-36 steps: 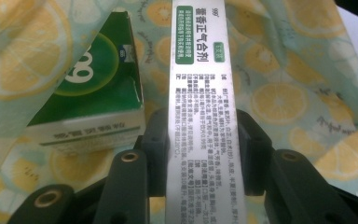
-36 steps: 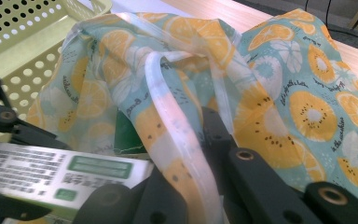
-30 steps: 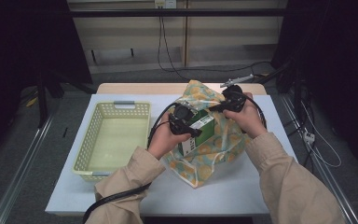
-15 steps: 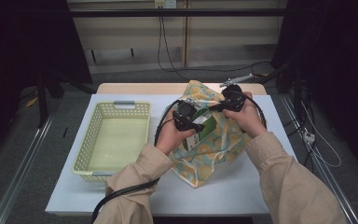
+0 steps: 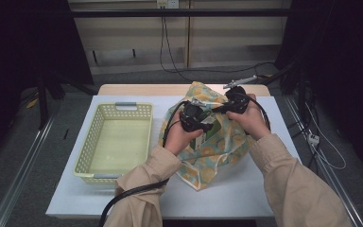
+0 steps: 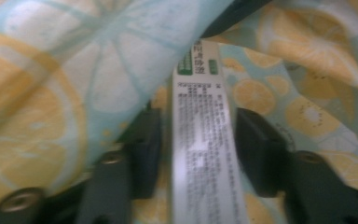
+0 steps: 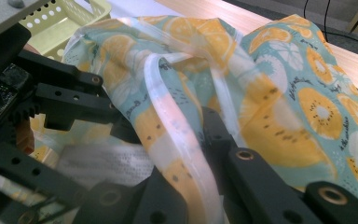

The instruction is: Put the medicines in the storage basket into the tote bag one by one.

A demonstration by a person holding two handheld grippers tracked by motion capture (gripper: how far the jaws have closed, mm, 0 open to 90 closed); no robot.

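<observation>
A fabric bag (image 5: 212, 151) printed with lemon slices lies on the white table top, its mouth held up. My right gripper (image 5: 228, 105) is shut on the bag's rim (image 7: 182, 140), which runs between its jaws (image 7: 191, 140). My left gripper (image 5: 194, 119) reaches into the mouth. Between its jaws (image 6: 198, 144) stands a white and green box (image 6: 200, 93) with small print. Those jaws have just been opening, and their pads stand slightly off the box's sides. The box's green face (image 5: 212, 131) peeks out of the bag.
A pale yellow plastic basket (image 5: 90, 156) with nothing in it stands left of the bag. The left gripper's black frame (image 7: 51, 102) sits close beside the right one. Cables run along the floor behind the table.
My left gripper has shifted a little to the right and down into the bag's mouth, and the box now sits lower in the bag. The right hand has kept still.
</observation>
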